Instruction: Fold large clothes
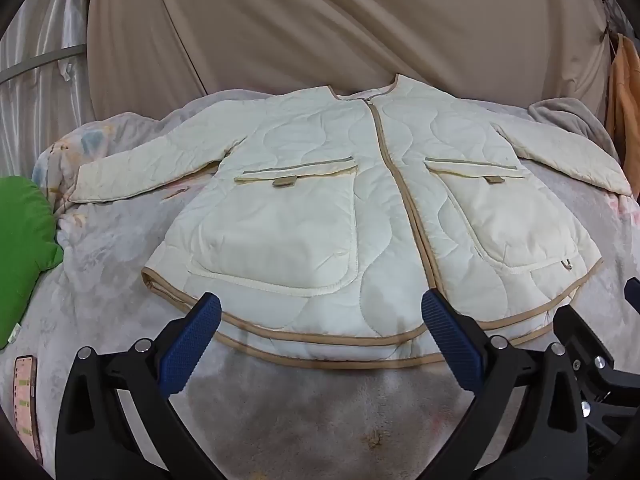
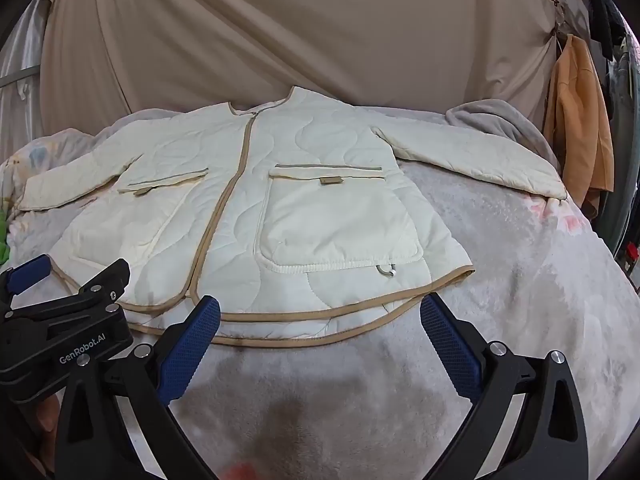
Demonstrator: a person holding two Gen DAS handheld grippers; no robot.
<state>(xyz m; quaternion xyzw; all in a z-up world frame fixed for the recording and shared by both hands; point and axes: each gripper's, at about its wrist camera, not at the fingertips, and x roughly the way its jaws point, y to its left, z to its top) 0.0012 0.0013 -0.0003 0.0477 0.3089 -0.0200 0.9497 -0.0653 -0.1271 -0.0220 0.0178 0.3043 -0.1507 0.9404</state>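
A cream quilted jacket [image 1: 320, 200] with tan trim lies flat and face up on a grey blanket [image 1: 312, 408], zipped, both sleeves spread out, two large front pockets showing. It also shows in the right wrist view [image 2: 280, 208]. My left gripper [image 1: 320, 312] is open and empty, hovering just over the jacket's bottom hem. My right gripper [image 2: 320, 312] is open and empty, at the hem right of the zip. The left gripper's body shows in the right wrist view [image 2: 68, 320], close beside the right one.
A green cushion [image 1: 24, 248] lies at the left edge of the bed. A beige curtain [image 1: 340, 20] hangs behind. An orange garment [image 2: 580, 136] hangs at the right, next to a bunched grey blanket [image 2: 492, 124]. A patterned card [image 1: 26, 400] lies at the front left.
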